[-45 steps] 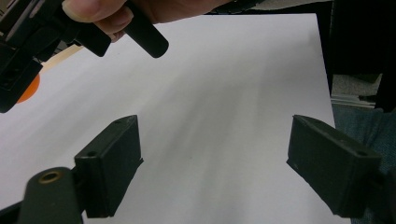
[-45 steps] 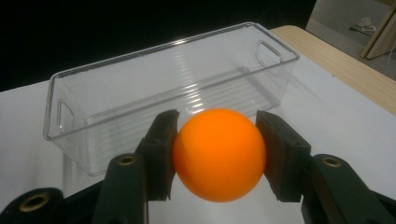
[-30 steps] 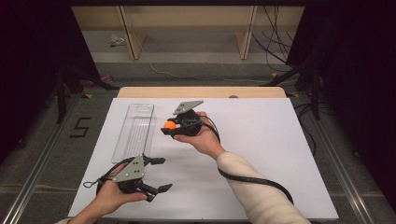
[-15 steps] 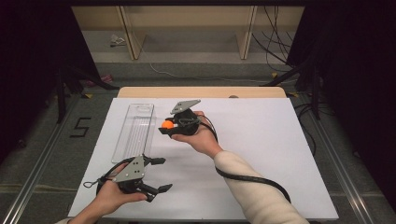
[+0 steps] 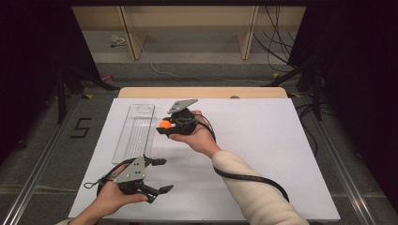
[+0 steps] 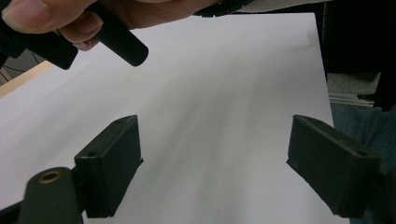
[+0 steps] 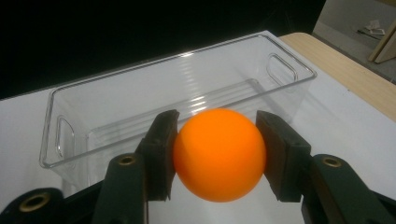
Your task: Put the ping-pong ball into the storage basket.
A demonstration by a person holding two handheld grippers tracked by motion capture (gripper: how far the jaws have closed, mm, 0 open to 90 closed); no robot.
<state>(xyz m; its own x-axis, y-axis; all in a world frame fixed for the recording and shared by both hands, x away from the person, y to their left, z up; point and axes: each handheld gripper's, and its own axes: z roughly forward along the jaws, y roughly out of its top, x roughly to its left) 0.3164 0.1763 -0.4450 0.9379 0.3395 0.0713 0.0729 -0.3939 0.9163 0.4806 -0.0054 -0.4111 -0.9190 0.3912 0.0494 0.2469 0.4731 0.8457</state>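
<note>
Two jaws of your right gripper [image 7: 218, 154] are clamping a round orange ball [image 7: 219, 154] beside the clear plastic bin [image 7: 84, 98]; your left gripper [image 5: 157, 176] is gaping wide, holding nothing.

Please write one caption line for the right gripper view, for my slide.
Right gripper clamps a smooth orange ball before an empty clear plastic bin.

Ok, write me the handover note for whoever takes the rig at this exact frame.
Right gripper: shut on the orange ball, held above the table beside the clear bin, on the bin's right in the high view.
Left gripper: open, holding nothing, near the table's front edge.
Done: ball picked up.
Left: the ball is not yet in the bin; likely carry it over the bin and release.
</note>
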